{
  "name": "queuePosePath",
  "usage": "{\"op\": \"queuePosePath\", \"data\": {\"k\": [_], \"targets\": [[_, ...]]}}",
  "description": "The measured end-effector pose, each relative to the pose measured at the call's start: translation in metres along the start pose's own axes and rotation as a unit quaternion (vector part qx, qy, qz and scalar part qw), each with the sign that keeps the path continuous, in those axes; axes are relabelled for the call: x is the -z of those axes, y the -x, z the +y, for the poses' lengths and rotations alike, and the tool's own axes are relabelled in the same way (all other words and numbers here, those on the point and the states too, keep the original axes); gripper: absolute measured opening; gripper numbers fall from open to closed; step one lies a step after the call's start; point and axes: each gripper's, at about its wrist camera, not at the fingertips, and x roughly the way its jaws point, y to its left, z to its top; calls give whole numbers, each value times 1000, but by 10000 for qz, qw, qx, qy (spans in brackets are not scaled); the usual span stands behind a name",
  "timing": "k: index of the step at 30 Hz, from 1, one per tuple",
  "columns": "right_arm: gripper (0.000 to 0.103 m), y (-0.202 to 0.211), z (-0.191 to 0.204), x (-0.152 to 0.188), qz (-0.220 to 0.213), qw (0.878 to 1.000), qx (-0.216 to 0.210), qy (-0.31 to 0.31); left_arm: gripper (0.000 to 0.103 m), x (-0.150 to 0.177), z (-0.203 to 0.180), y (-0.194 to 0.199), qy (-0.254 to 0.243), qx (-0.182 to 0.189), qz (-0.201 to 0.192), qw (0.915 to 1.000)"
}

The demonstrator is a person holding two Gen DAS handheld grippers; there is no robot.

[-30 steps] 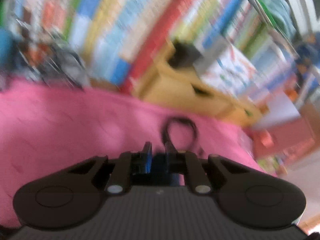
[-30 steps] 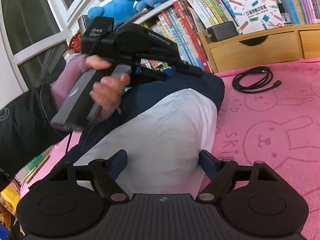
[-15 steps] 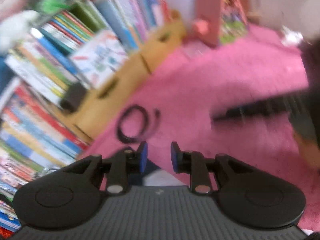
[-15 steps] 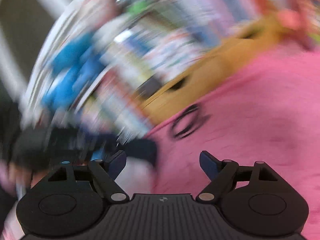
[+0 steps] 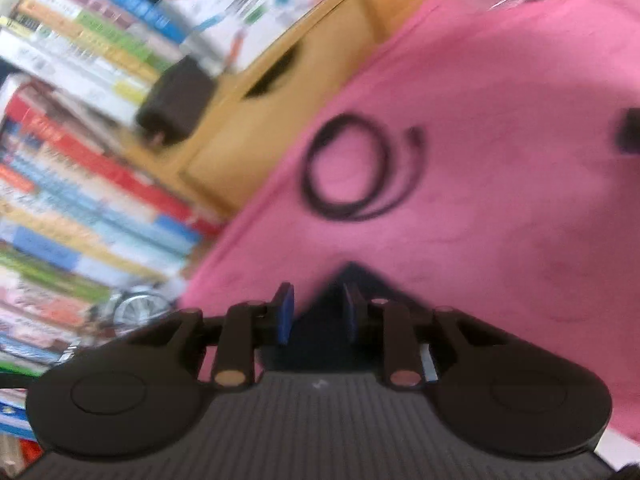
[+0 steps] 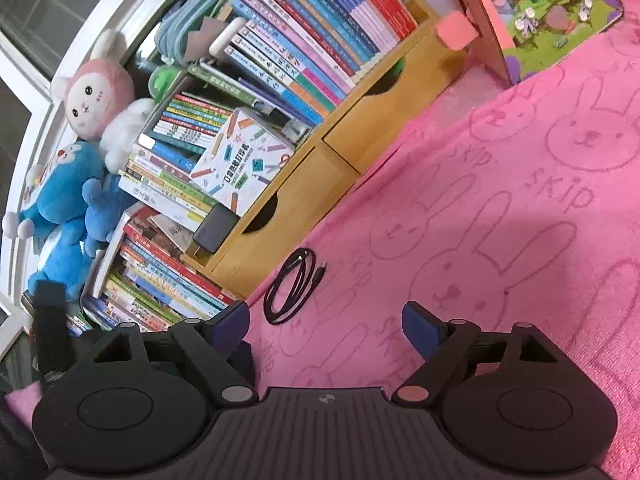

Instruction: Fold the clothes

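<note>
A second ago the right gripper [image 6: 326,320] framed a white and navy garment bulging between its fingers; now those fingers stand wide with only pink towel between them, and its jaws are opening with nothing in them, so the cloth seems released and laid down. The left gripper [image 5: 316,312] was nearly clenched and has parted a little; a dark navy corner of the garment [image 5: 350,280] lies between and just beyond its blue pads, though blur hides whether they press it. I judge one fold finished, hands regrouping. The pink towel [image 6: 520,220] is plush, embossed with rabbits; a thin black cable [image 6: 292,286] coils ahead of the fingers, near the smooth wooden drawers [image 6: 304,200].
</note>
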Motion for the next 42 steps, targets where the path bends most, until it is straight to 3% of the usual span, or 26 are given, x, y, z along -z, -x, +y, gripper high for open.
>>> {"op": "queuePosePath", "data": {"k": [3,6,9,13,16,19,22,25,28,31,35,39,42], "targets": [[86,-5,0,0,53,10000,4,-52,25,-3,8,0,281,-384,-22,9989],[86,-7,0,0,50,10000,44,-64,27,-2,2,29,160,181,-454,9987],[86,-8,0,0,30,10000,63,-44,34,5,-30,64,-505,820,-756,9925],[88,-9,3,2,31,9999,117,75,39,25,-69,91,-1046,1123,-834,9846],[89,-10,5,3,38,9996,171,201,44,49,-62,90,-663,918,-668,9913],[89,-11,7,4,24,9993,216,296,49,82,-32,99,257,915,-734,9928],[90,-12,9,5,-18,9989,267,386,51,118,-11,118,878,816,-848,9892],[91,-12,15,8,-57,9980,256,578,49,154,-2,144,1280,281,-1042,9859],[91,-4,30,17,-214,9935,270,1085,49,198,10,169,1956,-1,-1211,9732],[92,19,56,37,-251,9787,237,2022,52,247,16,196,2524,43,-1525,9555],[98,76,83,86,-151,9427,-309,3318,53,284,-4,211,2835,-96,-1844,9410],[101,135,99,139,-74,8988,-661,4333,53,304,-21,202,3035,-152,-1836,9349],[103,161,109,180,29,8592,-637,5077,54,312,-28,194,3063,-352,-1820,9337]]}}
